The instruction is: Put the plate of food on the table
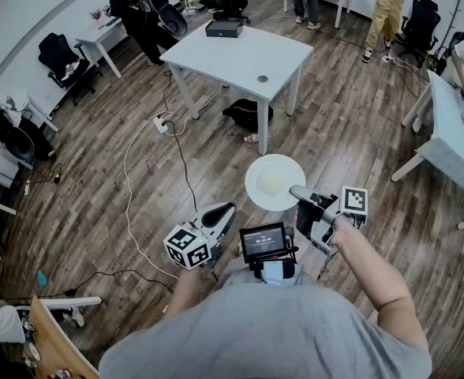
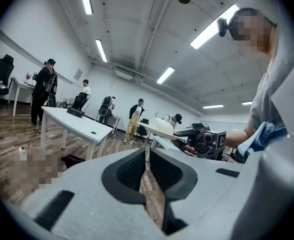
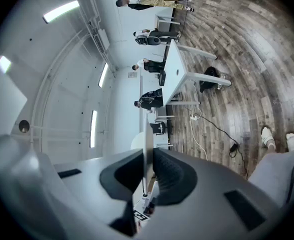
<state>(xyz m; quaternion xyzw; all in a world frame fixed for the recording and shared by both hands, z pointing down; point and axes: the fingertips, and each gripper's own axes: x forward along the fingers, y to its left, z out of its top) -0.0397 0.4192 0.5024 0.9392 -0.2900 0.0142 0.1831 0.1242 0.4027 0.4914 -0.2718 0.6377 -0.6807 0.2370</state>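
At far left, held the left gripper [image 1: 222, 214] low over the wood floor [image 1: 82, 212], jaws pressed together with nothing between them. Just to its right, held the plate [image 1: 275, 181] level in the air, with a pale mound of food [image 1: 271, 180] on it, above the floor and well short of the white table [image 1: 240, 58] ahead. Pinched the plate's near rim in the right gripper [image 1: 297, 190], jaws parted only by that thin edge. Farther right, passed beside a second table [image 1: 453, 133].
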